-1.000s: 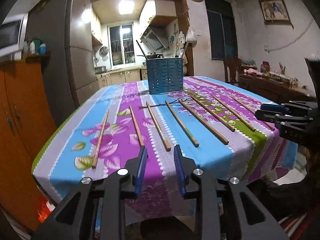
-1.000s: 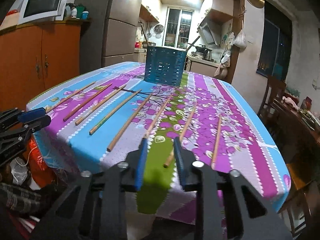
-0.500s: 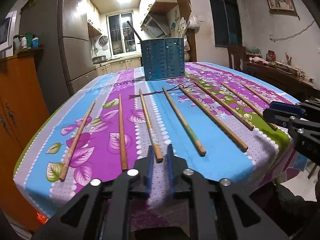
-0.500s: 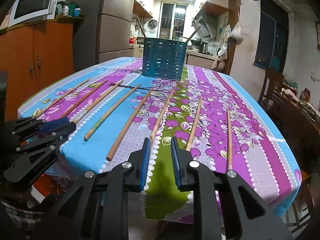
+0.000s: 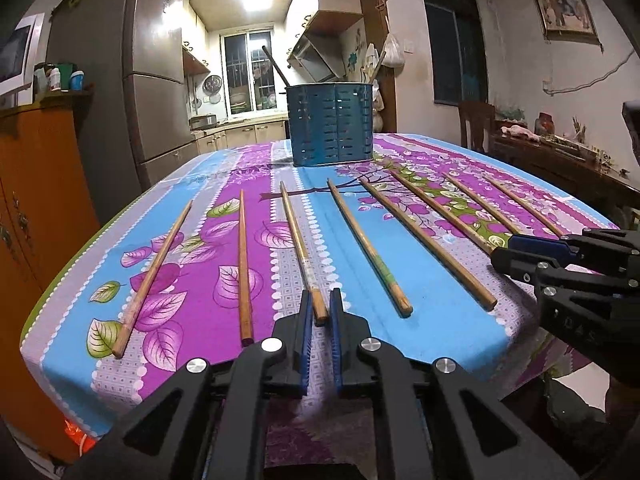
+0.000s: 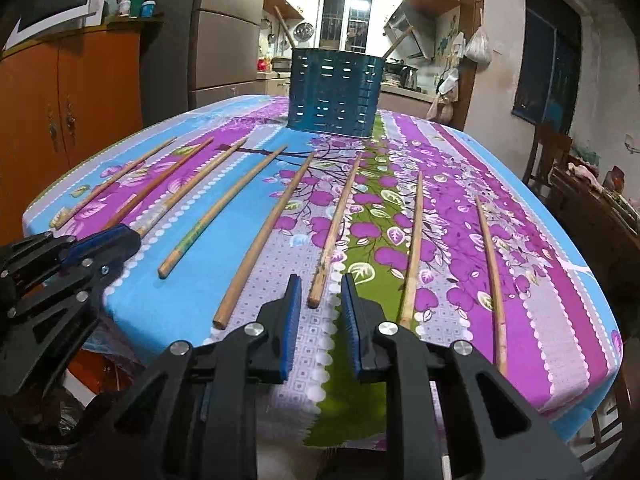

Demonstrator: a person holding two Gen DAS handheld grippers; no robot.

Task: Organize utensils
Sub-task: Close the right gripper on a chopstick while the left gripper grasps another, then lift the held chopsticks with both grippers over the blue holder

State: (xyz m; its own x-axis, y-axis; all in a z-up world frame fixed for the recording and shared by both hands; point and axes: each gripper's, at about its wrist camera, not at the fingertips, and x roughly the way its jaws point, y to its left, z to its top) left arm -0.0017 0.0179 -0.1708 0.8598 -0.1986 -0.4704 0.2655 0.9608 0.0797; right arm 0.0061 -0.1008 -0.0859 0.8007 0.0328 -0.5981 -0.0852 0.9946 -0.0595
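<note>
Several wooden chopsticks lie side by side on the flowered tablecloth (image 5: 192, 280), pointing toward a blue perforated utensil holder (image 5: 331, 125) at the far end, also in the right wrist view (image 6: 335, 92). My left gripper (image 5: 320, 305) is narrowly open, its fingers on either side of the near end of the third chopstick from the left (image 5: 301, 252). My right gripper (image 6: 319, 289) is open, its fingers straddling the near end of another chopstick (image 6: 334, 232), and it shows at the right of the left wrist view (image 5: 520, 254).
An orange cupboard (image 5: 36, 184) stands left of the table, a fridge (image 5: 120, 92) behind it. A wooden chair (image 5: 476, 124) and dark sideboard (image 5: 568, 168) stand to the right. The holder has two utensils sticking out. The table's front edge is just under both grippers.
Both grippers moved forward and down to the table's near edge. The left fingers narrowed around a chopstick end. The right fingers opened wider and reached another chopstick end.
</note>
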